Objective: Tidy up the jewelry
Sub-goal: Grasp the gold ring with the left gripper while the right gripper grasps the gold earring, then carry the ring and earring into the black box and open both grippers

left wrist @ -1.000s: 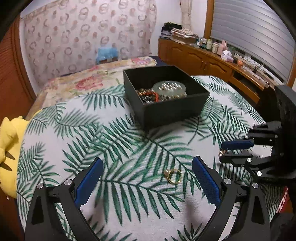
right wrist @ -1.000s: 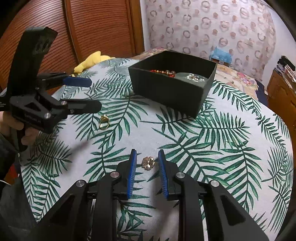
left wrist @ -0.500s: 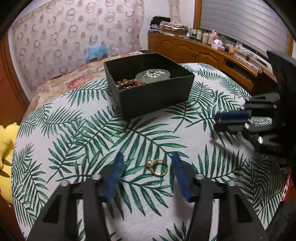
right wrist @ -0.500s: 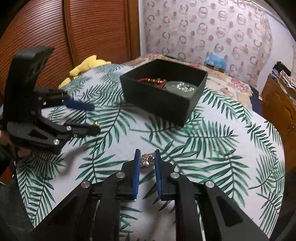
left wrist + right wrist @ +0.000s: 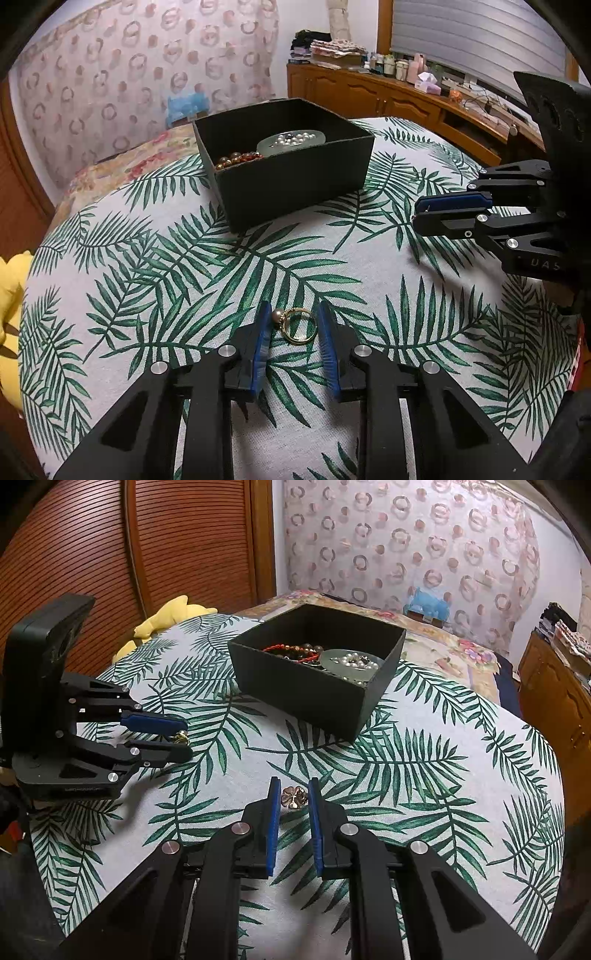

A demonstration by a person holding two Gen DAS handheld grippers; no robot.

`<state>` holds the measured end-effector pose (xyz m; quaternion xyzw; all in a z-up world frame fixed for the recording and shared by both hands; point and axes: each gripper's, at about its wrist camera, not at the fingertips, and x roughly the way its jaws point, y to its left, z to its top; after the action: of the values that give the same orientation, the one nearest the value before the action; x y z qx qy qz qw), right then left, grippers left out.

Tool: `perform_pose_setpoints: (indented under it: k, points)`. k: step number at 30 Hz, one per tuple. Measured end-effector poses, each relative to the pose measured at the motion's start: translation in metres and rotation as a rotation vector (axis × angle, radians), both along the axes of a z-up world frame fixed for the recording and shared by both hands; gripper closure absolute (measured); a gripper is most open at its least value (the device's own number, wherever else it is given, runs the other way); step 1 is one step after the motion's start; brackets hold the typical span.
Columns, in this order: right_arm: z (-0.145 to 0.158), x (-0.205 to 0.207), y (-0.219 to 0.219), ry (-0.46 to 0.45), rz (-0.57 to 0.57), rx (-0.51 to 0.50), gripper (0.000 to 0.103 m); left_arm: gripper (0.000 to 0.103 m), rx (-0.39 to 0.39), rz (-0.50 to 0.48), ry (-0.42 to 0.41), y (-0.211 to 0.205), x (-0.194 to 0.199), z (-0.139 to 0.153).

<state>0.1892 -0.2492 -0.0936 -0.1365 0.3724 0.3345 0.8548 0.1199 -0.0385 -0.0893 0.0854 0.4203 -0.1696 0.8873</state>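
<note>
Left wrist view: the left gripper sits low over the bench, which is covered in a palm-leaf cloth. Its jaws are parted only a little and bracket a gold ring with a pearl bead; the bead is touching or just beside the left blue pad, while a sliver of cloth shows between the band and the right pad, so the ring is not yet pinched. Farther back stands a black box holding a red bead bracelet and a pale round dish of pearls. The right gripper reaches in from the right edge, well apart from the ring.

Right wrist view: the right gripper has its jaws drawn close around a small bronze clover-shaped charm lying on the cloth; narrow gaps remain on both sides, so the charm is framed, not clamped. The left gripper is at the left, with the ring's gold glinting between its tips. The black box stands beyond, near the middle of the bench, and a yellow plush toy lies at the far left edge.
</note>
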Motion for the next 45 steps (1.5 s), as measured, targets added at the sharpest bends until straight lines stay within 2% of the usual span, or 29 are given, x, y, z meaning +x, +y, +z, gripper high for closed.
perform_pose_setpoints:
  k: [7, 17, 23, 28, 29, 31, 36, 38, 40, 45]
  points:
    - [0.014, 0.014, -0.001, -0.035, 0.0, 0.011, 0.086, 0.079, -0.034, 0.039, -0.04, 0.011, 0.007, 0.016]
    - [0.051, 0.063, 0.007, -0.099, -0.013, 0.075, 0.086, 0.079, -0.045, 0.068, -0.117, 0.015, 0.032, 0.047]
    - [0.051, 0.081, 0.018, -0.097, -0.005, 0.095, 0.086, 0.079, -0.061, 0.077, -0.138, 0.019, 0.047, 0.06]
    - [0.04, 0.092, 0.021, -0.076, -0.018, 0.091, 0.085, 0.079, -0.07, 0.072, -0.158, 0.016, 0.057, 0.069]
    - [0.039, 0.093, 0.02, -0.075, -0.022, 0.091, 0.084, 0.079, -0.072, 0.07, -0.161, 0.015, 0.06, 0.07]
    - [0.039, 0.096, 0.016, -0.074, -0.034, 0.1, 0.068, 0.079, -0.07, 0.066, -0.165, 0.014, 0.065, 0.07]
    - [0.044, 0.098, 0.008, -0.087, -0.064, 0.11, 0.067, 0.079, -0.078, 0.066, -0.155, 0.009, 0.085, 0.067]
    - [0.045, 0.099, 0.004, -0.09, -0.08, 0.116, 0.062, 0.079, -0.076, 0.068, -0.158, 0.006, 0.094, 0.067]
    - [0.046, 0.098, 0.0, -0.094, -0.094, 0.118, 0.053, 0.079, -0.077, 0.071, -0.154, 0.004, 0.103, 0.066]
    - [0.043, 0.098, -0.007, -0.091, -0.117, 0.113, 0.046, 0.079, -0.068, 0.085, -0.147, 0.003, 0.119, 0.065]
